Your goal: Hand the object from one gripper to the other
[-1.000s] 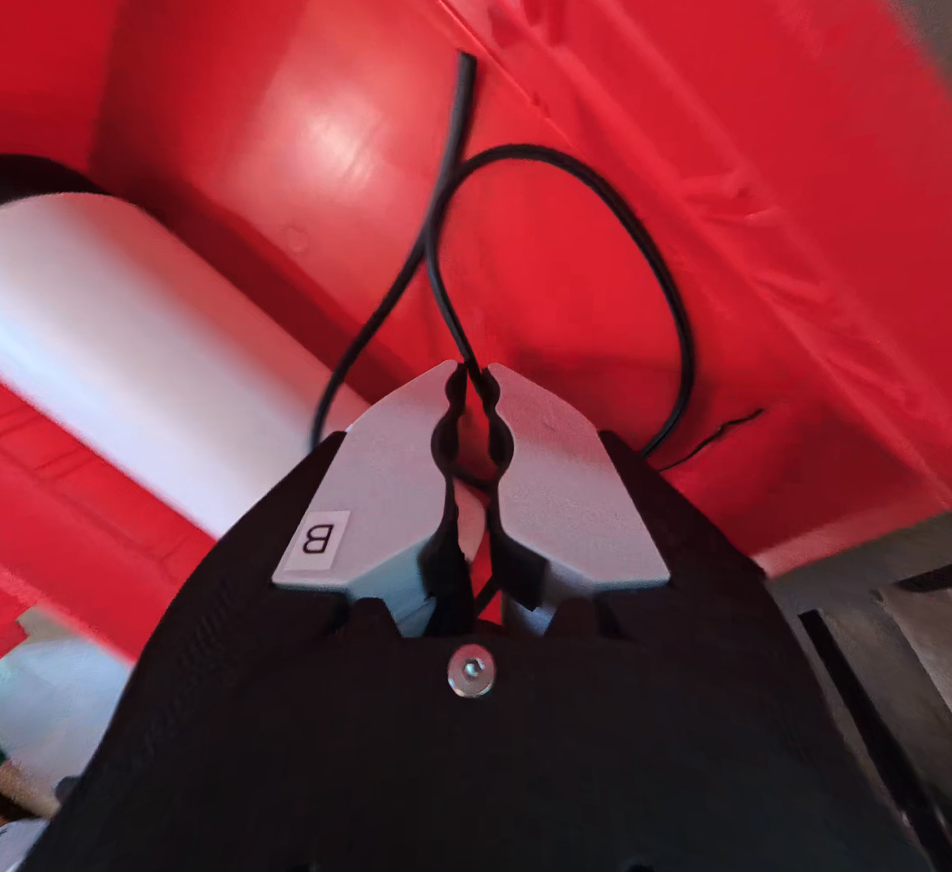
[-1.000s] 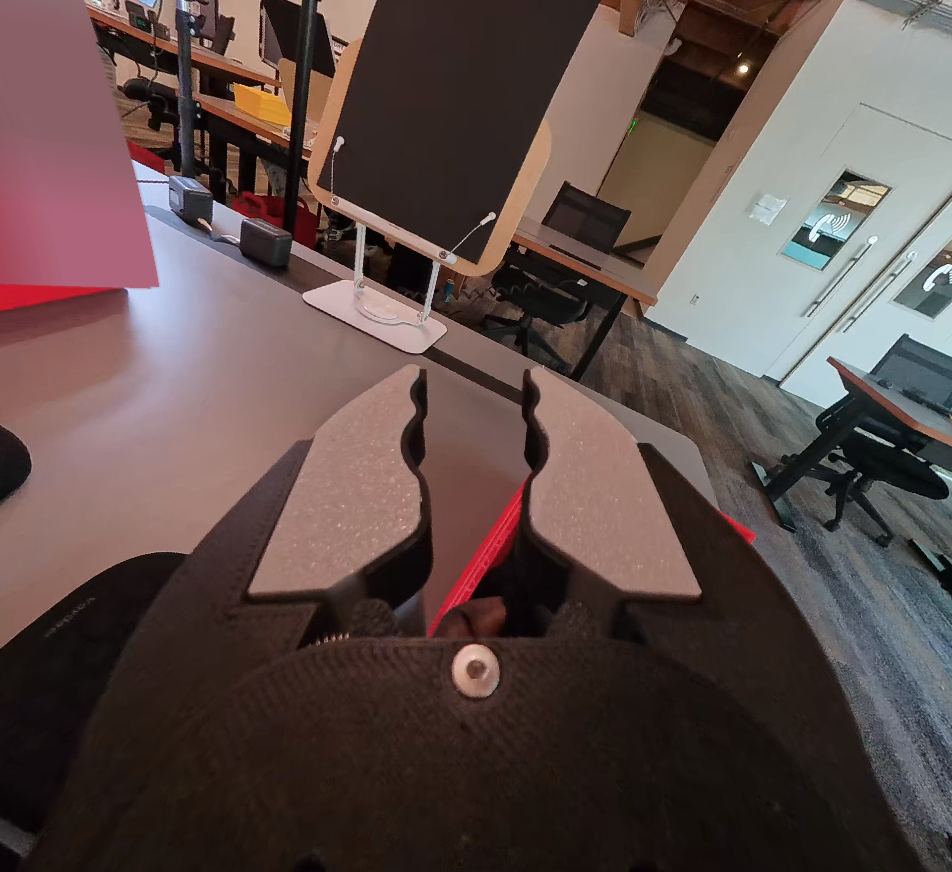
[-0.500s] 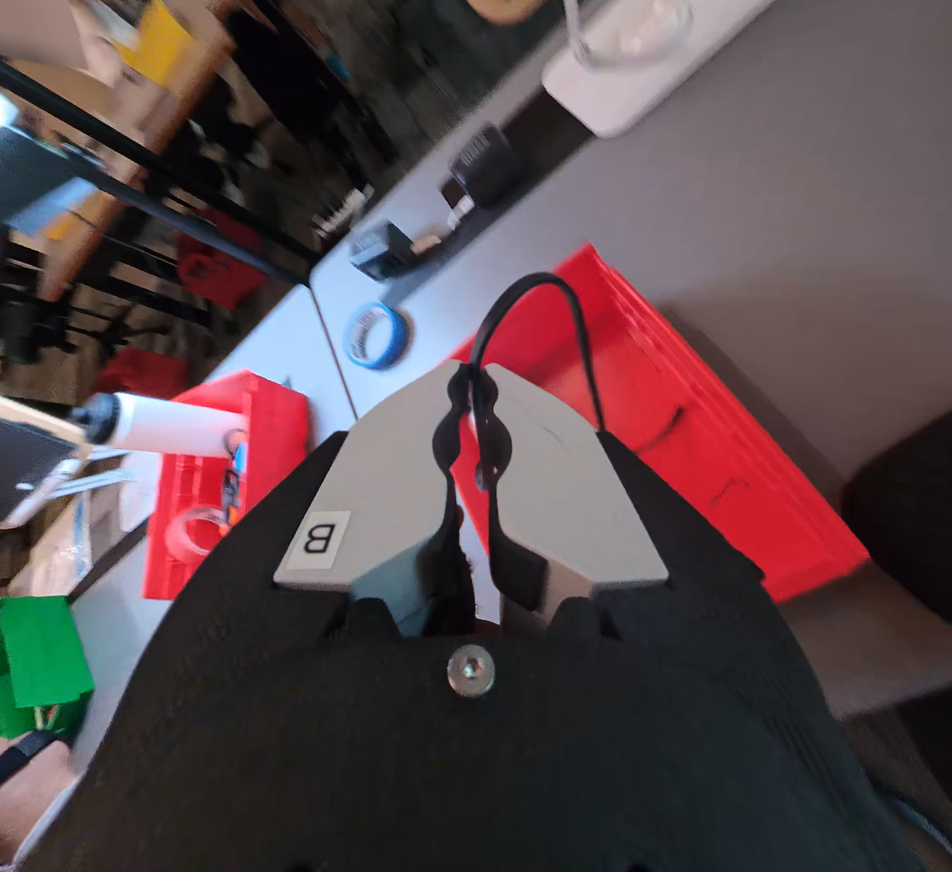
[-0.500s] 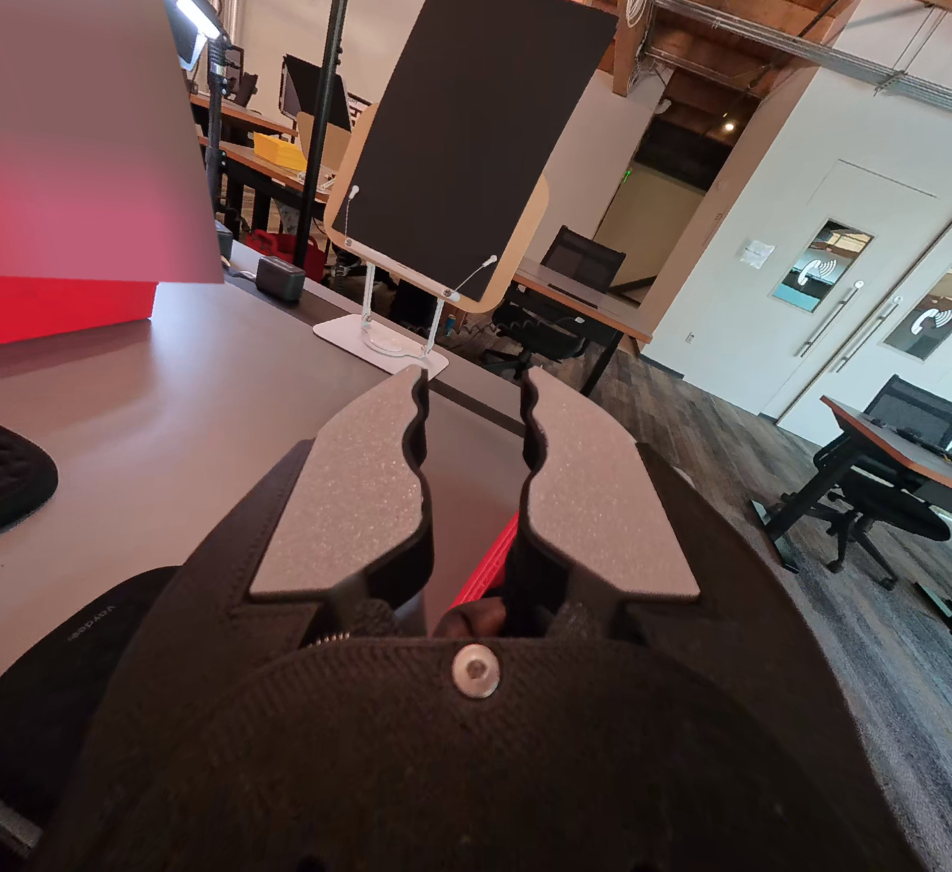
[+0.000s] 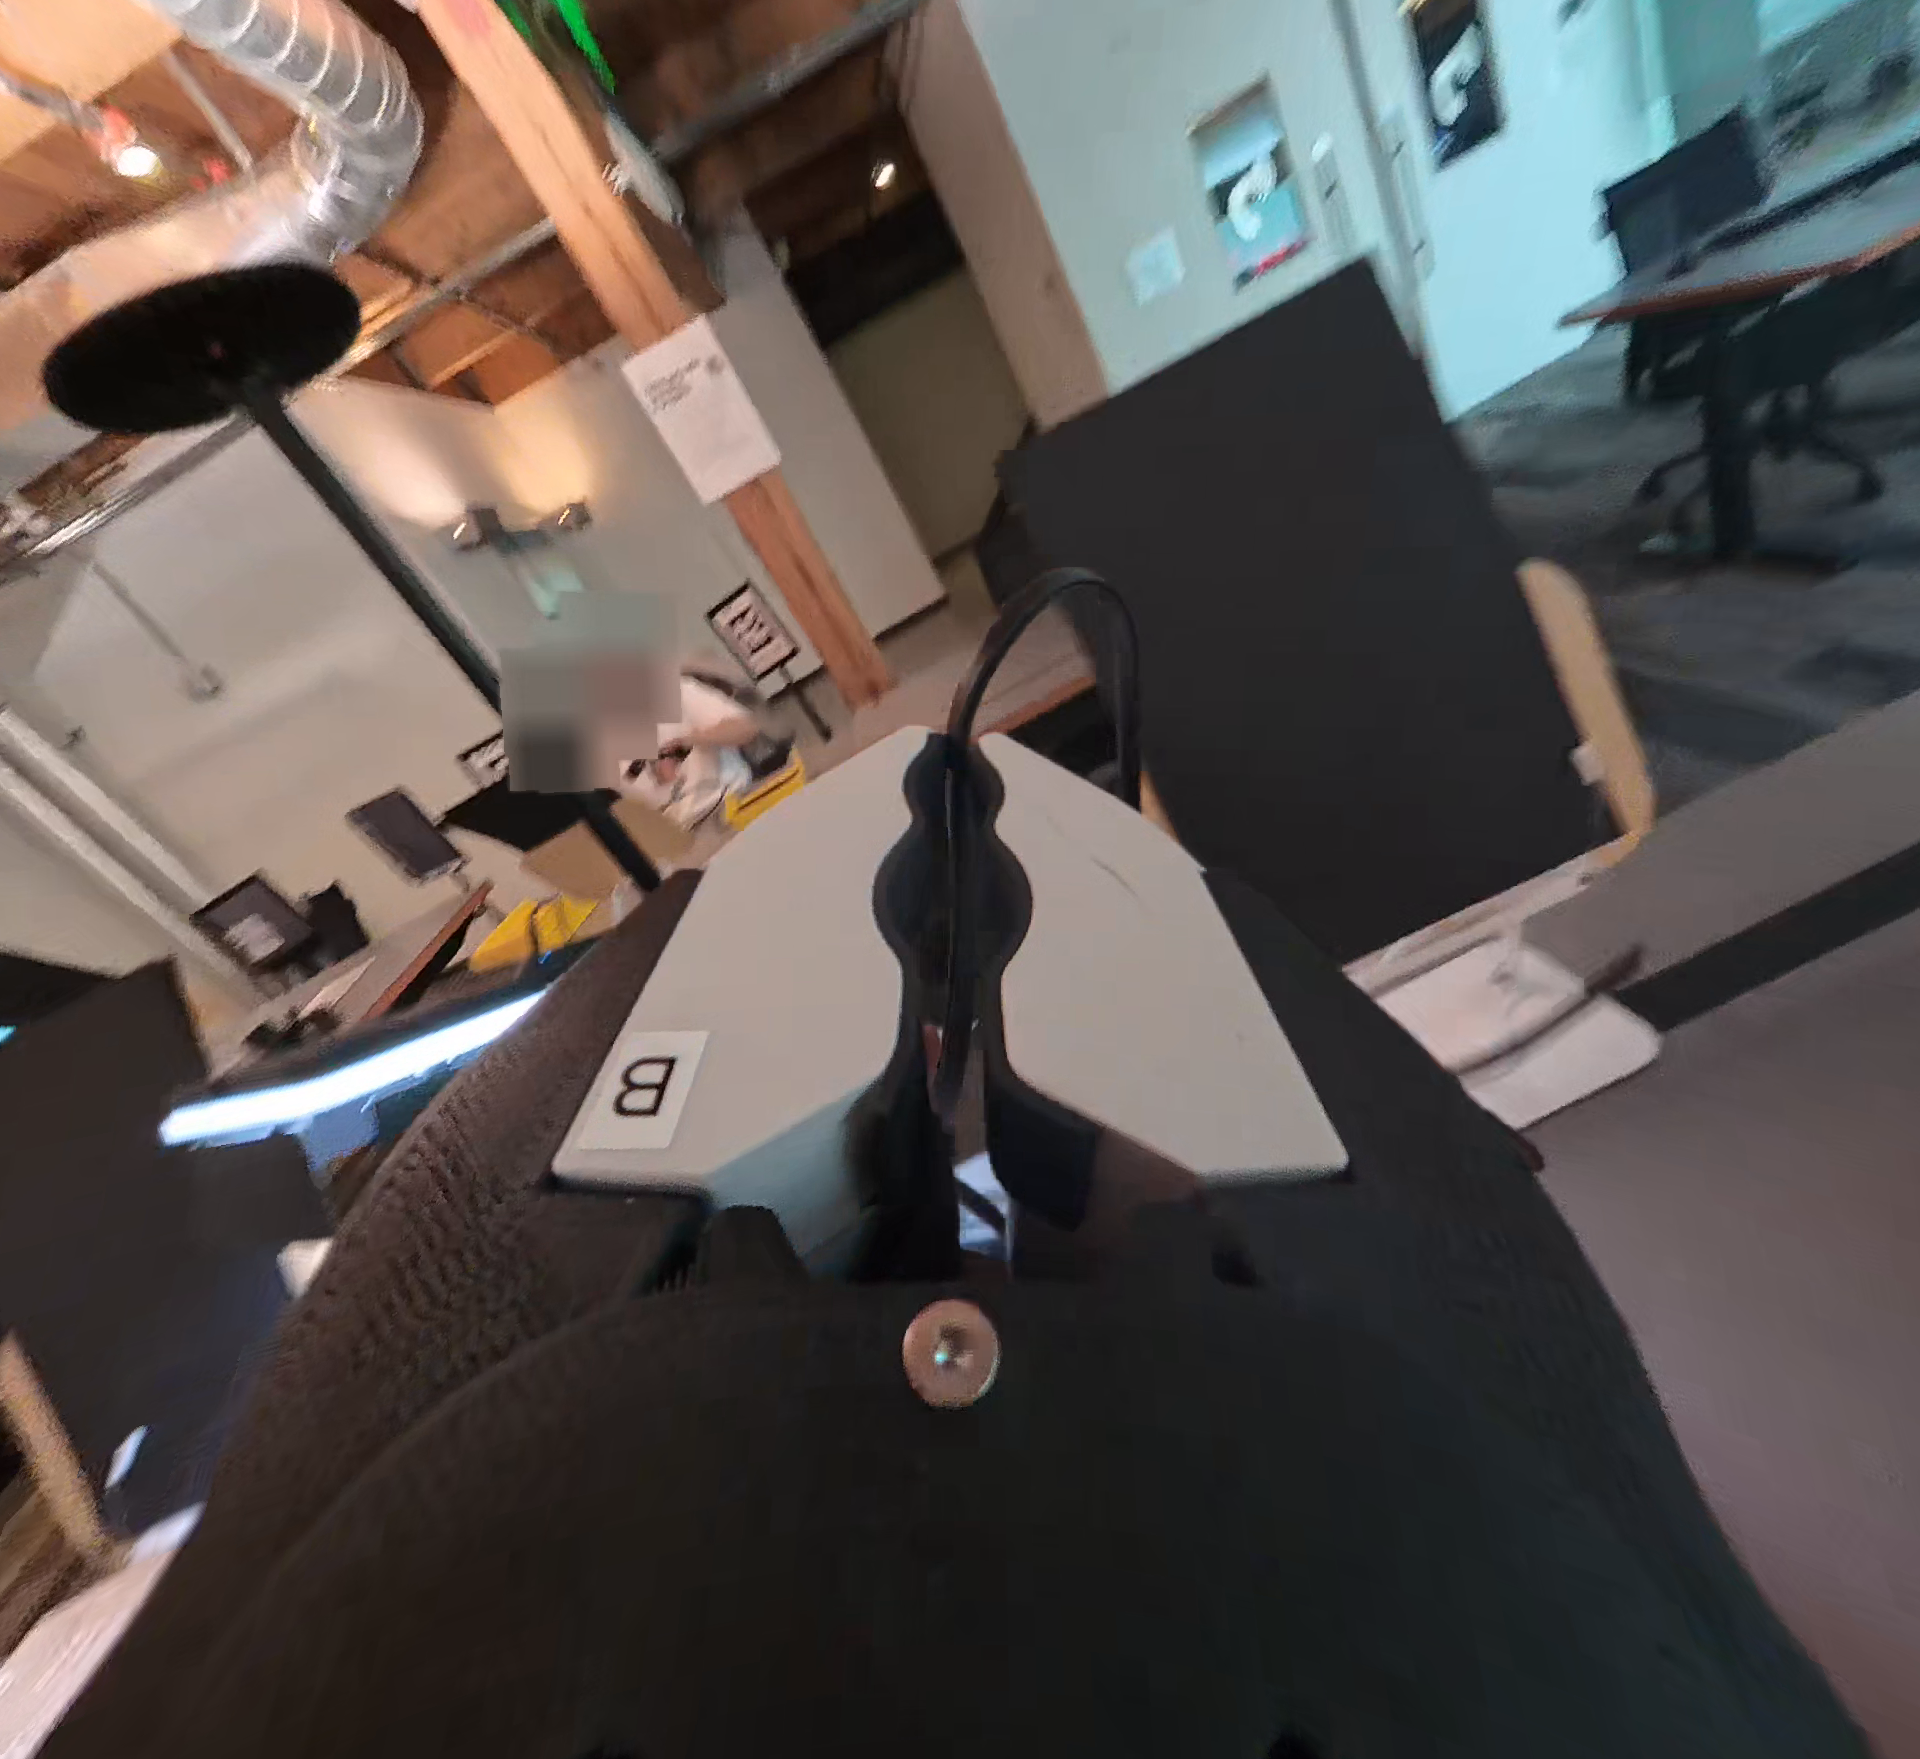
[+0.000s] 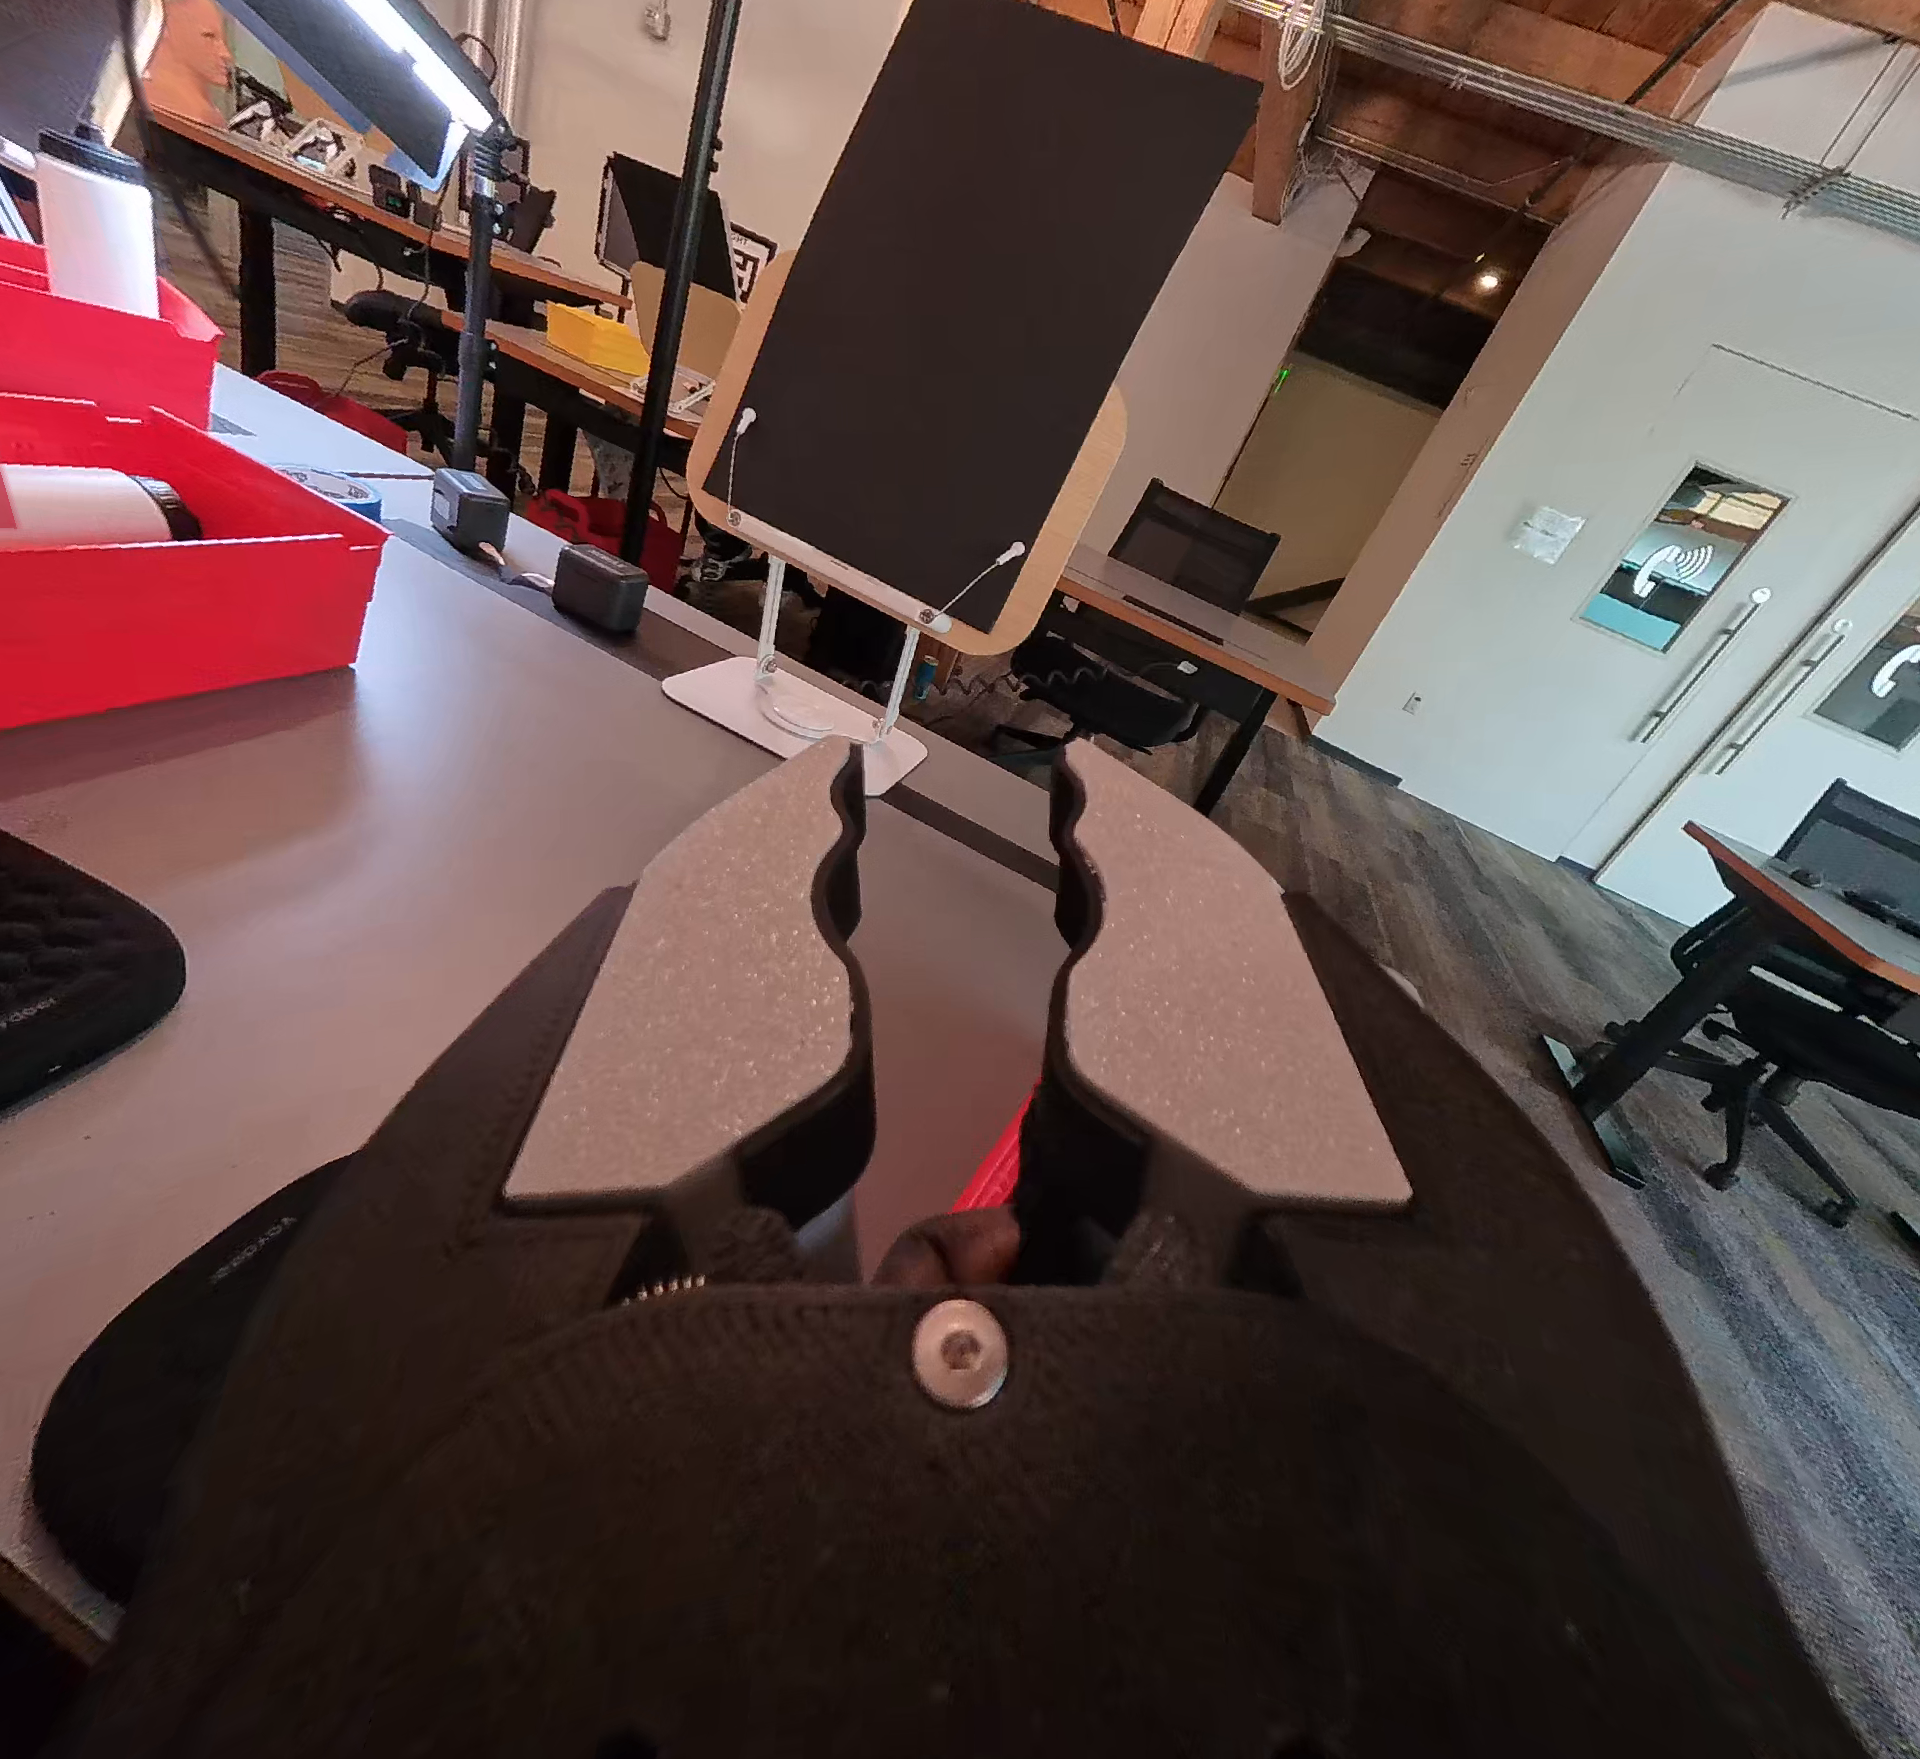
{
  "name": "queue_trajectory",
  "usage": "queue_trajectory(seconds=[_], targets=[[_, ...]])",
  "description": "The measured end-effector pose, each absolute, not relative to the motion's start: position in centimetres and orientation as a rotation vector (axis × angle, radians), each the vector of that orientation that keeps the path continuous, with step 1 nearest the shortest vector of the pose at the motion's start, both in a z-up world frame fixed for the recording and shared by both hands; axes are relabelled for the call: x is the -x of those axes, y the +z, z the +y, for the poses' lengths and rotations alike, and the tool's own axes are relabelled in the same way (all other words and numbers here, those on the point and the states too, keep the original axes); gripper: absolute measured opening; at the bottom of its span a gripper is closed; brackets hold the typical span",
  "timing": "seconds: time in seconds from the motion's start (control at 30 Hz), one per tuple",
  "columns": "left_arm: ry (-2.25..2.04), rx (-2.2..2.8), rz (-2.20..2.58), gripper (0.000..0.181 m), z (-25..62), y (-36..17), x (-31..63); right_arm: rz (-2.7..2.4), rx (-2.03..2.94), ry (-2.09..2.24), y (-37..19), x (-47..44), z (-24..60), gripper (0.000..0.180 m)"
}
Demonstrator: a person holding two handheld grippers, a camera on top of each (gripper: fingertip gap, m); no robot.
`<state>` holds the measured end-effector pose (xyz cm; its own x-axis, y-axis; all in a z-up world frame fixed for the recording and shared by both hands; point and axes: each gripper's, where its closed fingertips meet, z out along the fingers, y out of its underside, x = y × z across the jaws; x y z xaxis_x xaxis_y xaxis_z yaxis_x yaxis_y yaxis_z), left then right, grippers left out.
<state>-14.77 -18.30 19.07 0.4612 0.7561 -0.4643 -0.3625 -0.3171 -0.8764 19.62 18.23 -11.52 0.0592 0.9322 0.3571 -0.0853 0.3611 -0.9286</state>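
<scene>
My left gripper (image 5: 951, 753) is shut on a thin black cable tie (image 5: 1075, 608). Its loop sticks out past the fingertips, and the gripper is raised and points out into the room. My right gripper (image 6: 951, 769) is open and empty, held low over the grey table (image 6: 395, 836). A thin black loop (image 6: 135, 47) hangs in the air at the top left of the right wrist view. The left gripper itself does not show there.
A red bin (image 6: 177, 608) with a white cylinder (image 6: 88, 504) stands at the left of the table. A dark board on a white stand (image 6: 966, 327) is at the table's far edge, with two small black boxes (image 6: 597, 571) beside it. A black pad (image 6: 73, 961) lies at the left. There is about 60 cm between the tips of the two grippers.
My left gripper has lifted the cable tie out of the red bin and swung up to face the room. The right gripper has tilted up a little and stays open.
</scene>
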Motion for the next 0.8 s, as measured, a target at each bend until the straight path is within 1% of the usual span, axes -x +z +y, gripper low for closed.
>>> queue_trajectory(seconds=[0.13,0.23,0.53,0.67,0.77,0.8], targets=[[0.998,1.449,-0.21,0.004,-13.4,20.7,10.1,-1.303,0.892,1.036,-11.9,-19.2,17.1,0.034],[0.833,1.442,-0.107,0.004,-9.7,18.7,7.0,-1.361,0.874,1.169,-12.4,-18.6,15.1,0.034],[0.439,1.483,0.056,0.004,-0.8,3.5,-0.1,-1.489,0.721,1.664,-12.1,-18.5,7.2,0.034],[0.39,1.455,0.031,0.004,1.4,-2.1,-2.3,-1.475,0.643,1.98,-10.9,-19.6,3.9,0.034],[0.362,1.425,0.014,0.004,2.2,-5.4,-4.3,-1.473,0.647,2.083,-11.1,-19.1,2.2,0.035],[0.35,1.42,0.019,0.004,2.5,-6.3,-5.2,-1.468,0.676,2.088,-11.4,-18.5,1.8,0.038]])
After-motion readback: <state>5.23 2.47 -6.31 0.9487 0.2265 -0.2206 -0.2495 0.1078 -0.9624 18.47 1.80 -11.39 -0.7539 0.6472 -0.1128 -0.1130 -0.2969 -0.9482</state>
